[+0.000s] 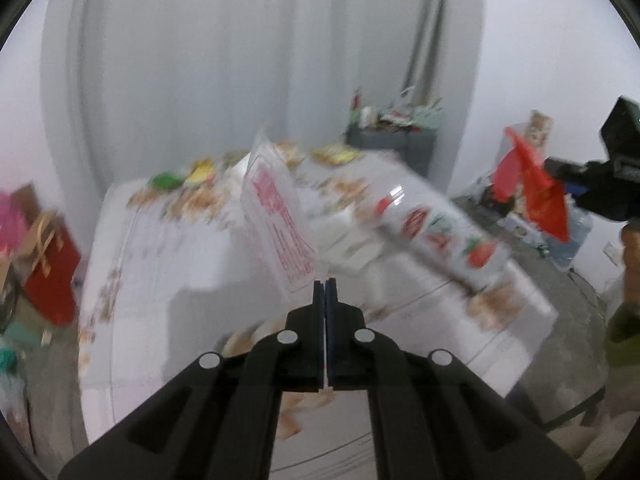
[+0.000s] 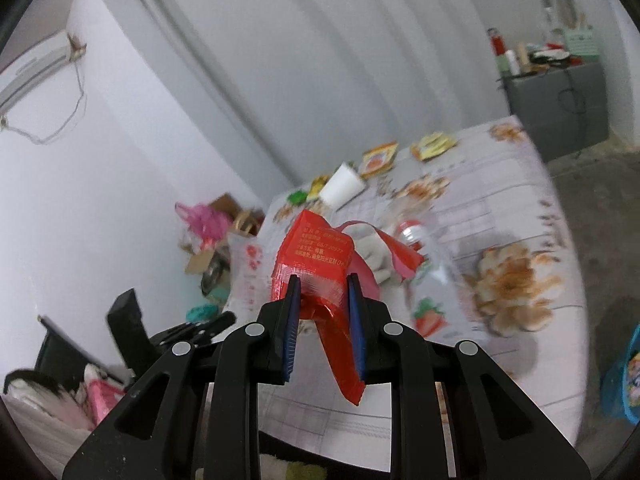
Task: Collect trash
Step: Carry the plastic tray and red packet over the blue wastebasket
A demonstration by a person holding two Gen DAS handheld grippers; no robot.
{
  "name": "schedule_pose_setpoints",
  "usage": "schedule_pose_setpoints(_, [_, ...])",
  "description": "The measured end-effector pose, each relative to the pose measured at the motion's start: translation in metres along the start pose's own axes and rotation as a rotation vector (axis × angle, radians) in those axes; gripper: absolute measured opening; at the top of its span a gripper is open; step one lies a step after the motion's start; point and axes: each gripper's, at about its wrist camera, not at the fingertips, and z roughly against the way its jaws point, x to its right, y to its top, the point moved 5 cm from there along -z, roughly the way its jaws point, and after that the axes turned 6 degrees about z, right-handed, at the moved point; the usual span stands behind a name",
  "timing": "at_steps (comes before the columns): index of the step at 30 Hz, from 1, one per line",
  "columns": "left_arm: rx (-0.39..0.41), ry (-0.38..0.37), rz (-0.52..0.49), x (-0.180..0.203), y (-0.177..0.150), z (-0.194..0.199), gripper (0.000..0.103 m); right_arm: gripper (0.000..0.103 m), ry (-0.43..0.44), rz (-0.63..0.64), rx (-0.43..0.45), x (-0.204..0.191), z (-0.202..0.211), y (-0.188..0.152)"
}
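Nearest us, the left hand-held gripper point(image 1: 325, 285) has its blue-padded jaws pressed fully together on the lower corner of a clear plastic wrapper printed with red text point(image 1: 278, 220), which stands up off the bed covered in a white floral sheet point(image 1: 160, 248). The right hand-held gripper point(image 2: 323, 298), its jaws partly apart, clamps a crumpled red foil snack packet point(image 2: 314, 256), held clear of the bed.

We judge the pick-up step done for both pieces and the carry step in hand. More litter lies at the far side of the bed: a white paper cup point(image 2: 342, 188), yellow and orange sachets point(image 2: 434, 145) and a clear plastic bottle with a red label point(image 2: 424, 256).

Next we need to find a bin or bag, none of which we can identify here, and release both pieces there without the light wrapper slipping.
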Motion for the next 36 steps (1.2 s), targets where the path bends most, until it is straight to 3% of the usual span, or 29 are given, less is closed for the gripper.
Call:
schedule_pose_setpoints(6, [0.081, -0.156, -0.115, 0.075, 0.038, 0.006, 0.0, 0.021, -0.049, -0.092, 0.129, 0.04, 0.064, 0.001])
schedule_pose_setpoints(11, [0.074, -0.314, -0.181, 0.145, 0.053, -0.007, 0.0, 0.021, -0.142, -0.175, 0.225, 0.081, 0.12, -0.009])
schedule_pose_setpoints(17, [-0.008, -0.536, -0.247, 0.247, 0.054, -0.038, 0.0, 0.021, -0.313, -0.314, 0.329, 0.14, 0.188, -0.04])
schedule_pose_setpoints(20, [-0.095, -0.647, -0.292, 0.313, 0.043, -0.062, 0.0, 0.021, -0.42, -0.401, 0.368, 0.174, 0.219, -0.064])
schedule_pose_setpoints(27, [-0.26, -0.723, -0.409, 0.435, -0.007, -0.128, 0.0, 0.021, -0.532, -0.628, 0.4, 0.254, 0.244, -0.121])
schedule_pose_setpoints(36, [-0.48, -0.72, -0.44, 0.536, -0.091, -0.23, 0.001, 0.021, -0.474, -0.944, 0.41, 0.363, 0.234, -0.185])
